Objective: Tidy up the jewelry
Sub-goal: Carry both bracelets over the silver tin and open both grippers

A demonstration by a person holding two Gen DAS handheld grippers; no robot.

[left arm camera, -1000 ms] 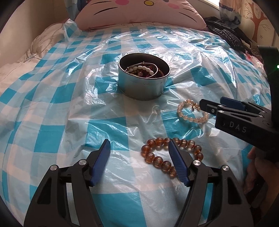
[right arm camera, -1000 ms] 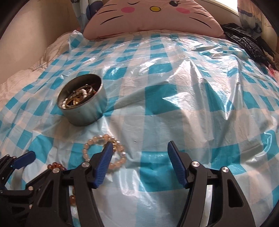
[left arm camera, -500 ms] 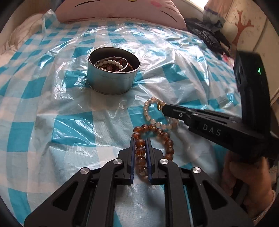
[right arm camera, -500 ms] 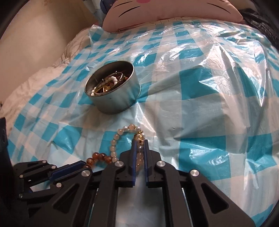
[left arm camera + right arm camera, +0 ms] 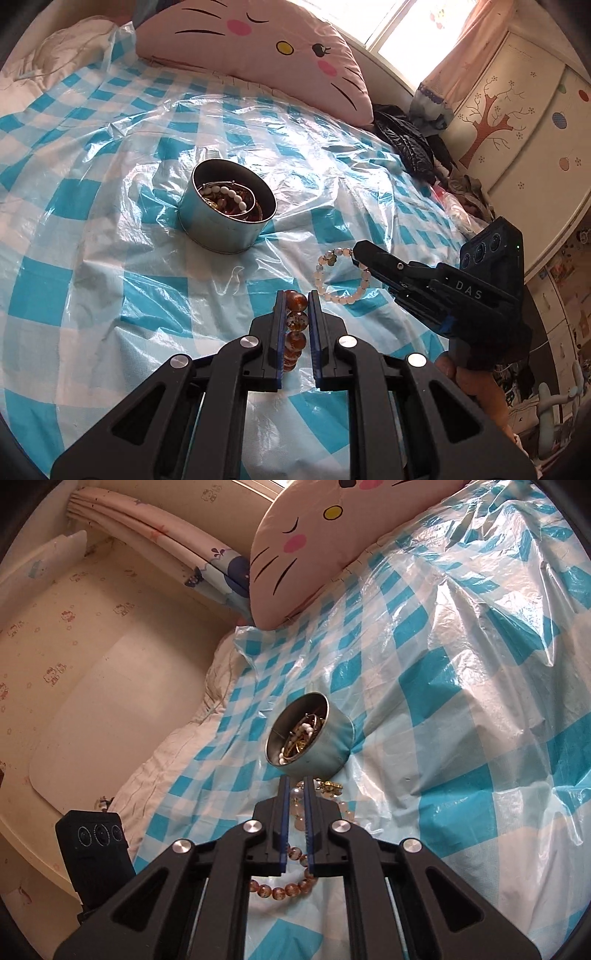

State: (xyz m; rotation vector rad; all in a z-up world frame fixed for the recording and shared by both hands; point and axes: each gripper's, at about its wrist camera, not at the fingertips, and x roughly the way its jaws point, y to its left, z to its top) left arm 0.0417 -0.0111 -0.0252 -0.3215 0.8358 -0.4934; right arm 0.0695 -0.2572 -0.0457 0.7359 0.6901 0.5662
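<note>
Clamped between the left gripper's (image 5: 297, 308) fingers (image 5: 277, 314), an amber bead bracelet (image 5: 295, 321) hangs clear of the bed's checked plastic sheet (image 5: 110, 258). The right gripper (image 5: 295, 794) pinches a pale bead bracelet (image 5: 334, 794) the same way, its loop dangling free. Both point toward the round tin (image 5: 227, 218) ahead, already holding other jewelry, apparently their destination.

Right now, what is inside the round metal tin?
The tin holds white beads, thin metal hoops and dark and gold pieces. Anything underneath them is hidden.
</note>
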